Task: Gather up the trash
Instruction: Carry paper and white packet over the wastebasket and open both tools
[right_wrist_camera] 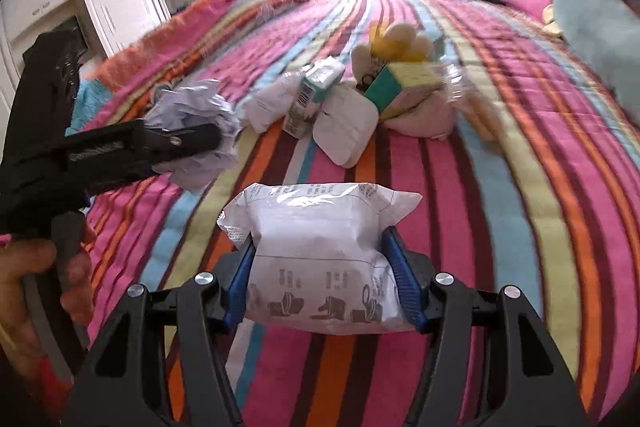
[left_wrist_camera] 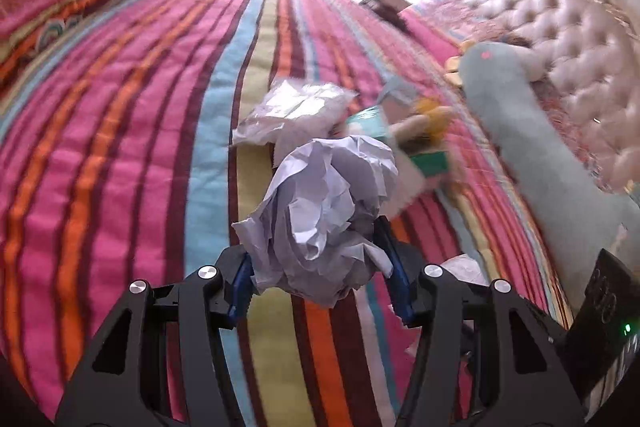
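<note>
Gripping packet (right_wrist_camera: 320, 251) crosswise in right tongs (right_wrist_camera: 320, 271)

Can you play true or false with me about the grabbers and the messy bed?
1. The left gripper is squeezing a crumpled paper ball. True.
2. The right gripper is empty. False: it is shut on a white plastic packet with grey printed pictures.
3. The bedspread has colourful stripes. True.
4. All the trash is already picked up. False: a small carton and some white wrappers lie on the bed farther ahead.
5. A long blue-grey plush toy lies near the tufted headboard. True.
</note>
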